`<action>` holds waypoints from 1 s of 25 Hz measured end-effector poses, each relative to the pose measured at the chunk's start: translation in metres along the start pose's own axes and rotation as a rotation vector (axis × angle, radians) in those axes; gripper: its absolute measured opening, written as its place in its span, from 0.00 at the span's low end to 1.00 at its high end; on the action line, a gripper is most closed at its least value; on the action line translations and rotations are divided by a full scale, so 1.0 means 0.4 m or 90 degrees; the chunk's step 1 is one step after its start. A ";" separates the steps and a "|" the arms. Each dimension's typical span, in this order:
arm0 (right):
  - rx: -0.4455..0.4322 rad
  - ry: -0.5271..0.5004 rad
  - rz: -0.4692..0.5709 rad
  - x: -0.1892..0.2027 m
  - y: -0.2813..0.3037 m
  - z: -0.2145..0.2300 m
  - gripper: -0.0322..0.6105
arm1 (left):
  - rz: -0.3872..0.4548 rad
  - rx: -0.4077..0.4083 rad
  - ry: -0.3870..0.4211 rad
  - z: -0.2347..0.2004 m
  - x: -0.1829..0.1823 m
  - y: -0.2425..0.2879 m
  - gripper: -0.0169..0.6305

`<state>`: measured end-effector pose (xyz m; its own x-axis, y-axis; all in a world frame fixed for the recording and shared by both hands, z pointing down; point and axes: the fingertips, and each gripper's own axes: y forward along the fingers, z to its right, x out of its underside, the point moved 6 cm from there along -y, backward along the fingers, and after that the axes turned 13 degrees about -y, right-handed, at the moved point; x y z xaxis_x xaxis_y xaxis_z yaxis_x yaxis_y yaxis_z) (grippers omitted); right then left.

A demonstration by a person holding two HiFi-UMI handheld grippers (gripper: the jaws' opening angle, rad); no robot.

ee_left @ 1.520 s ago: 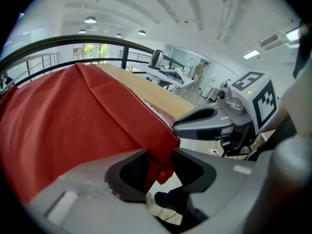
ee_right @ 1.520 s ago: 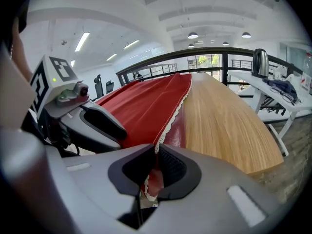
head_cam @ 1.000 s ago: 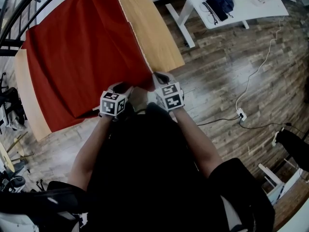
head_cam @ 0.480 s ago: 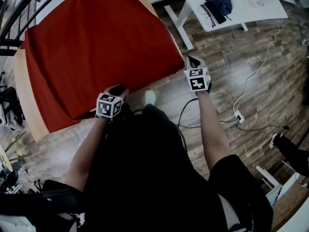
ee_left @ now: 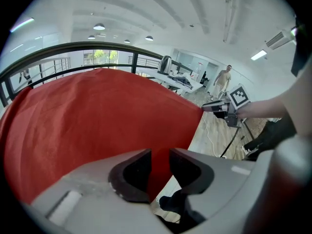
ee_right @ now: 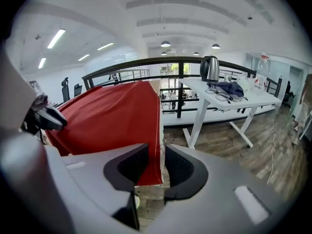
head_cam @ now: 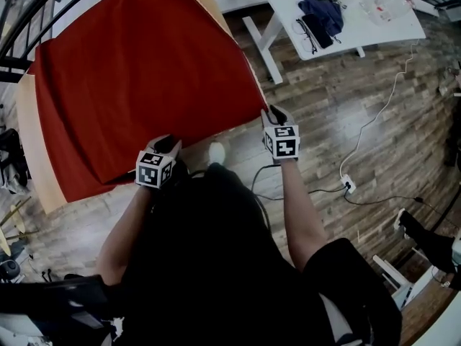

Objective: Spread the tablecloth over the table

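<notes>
A second ago my two hands sit together at the near corner, and the cloth (head_cam: 137, 71) lies folded back on itself with a broad band of bench (head_cam: 30, 150) bare on the right. Now my right gripper (ee_right: 156, 150) is well out to the right, and the fold has come open with it. The cloth covers nearly the whole top, its near edge hanging over the front.

My right jaws, pressed together on the corner until a moment ago, have just been opening. They stand spread now. The cloth's hemmed corner hangs between them, and I see a gap beside the hem, so nothing is pinched there.

My left gripper (ee_left: 160, 155) is at the near edge. Its jaws have just been closing, and the cloth fills the gap between them. I read that as a pinch on the hem.

For the task, I judge the main unfolding done. What is left is trimming: a strip of wood shows at the left end and a thin sliver along the right side. The cloth wants a small shift and a smoothing before I let go on the left.
</notes>
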<state>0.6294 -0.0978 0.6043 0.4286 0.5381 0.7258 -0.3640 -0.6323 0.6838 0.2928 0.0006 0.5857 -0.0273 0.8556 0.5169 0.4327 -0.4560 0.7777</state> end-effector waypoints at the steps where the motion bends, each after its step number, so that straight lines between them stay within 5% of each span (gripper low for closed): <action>1: 0.000 0.004 0.005 -0.004 -0.003 0.000 0.23 | 0.008 -0.004 -0.005 -0.001 -0.008 0.000 0.22; 3: 0.011 0.015 0.029 -0.025 -0.020 0.003 0.22 | 0.022 -0.009 -0.017 -0.003 -0.023 -0.003 0.22; 5: 0.017 0.027 0.064 -0.064 -0.038 -0.003 0.10 | 0.040 -0.011 -0.023 -0.011 -0.046 -0.013 0.19; 8: -0.002 0.027 0.102 -0.141 -0.029 -0.028 0.07 | 0.066 -0.005 -0.021 -0.034 -0.102 -0.029 0.03; 18: -0.055 -0.045 0.169 -0.530 0.110 -0.154 0.06 | 0.133 0.009 -0.032 -0.203 -0.336 -0.034 0.03; 25: -0.036 -0.096 0.206 -0.808 0.236 -0.196 0.06 | 0.216 0.045 -0.030 -0.301 -0.577 -0.047 0.03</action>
<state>0.3919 -0.2877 0.4400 0.3996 0.2234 0.8891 -0.5442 -0.7227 0.4262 0.1826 -0.2177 0.4949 0.1703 0.6696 0.7229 0.4715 -0.6996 0.5369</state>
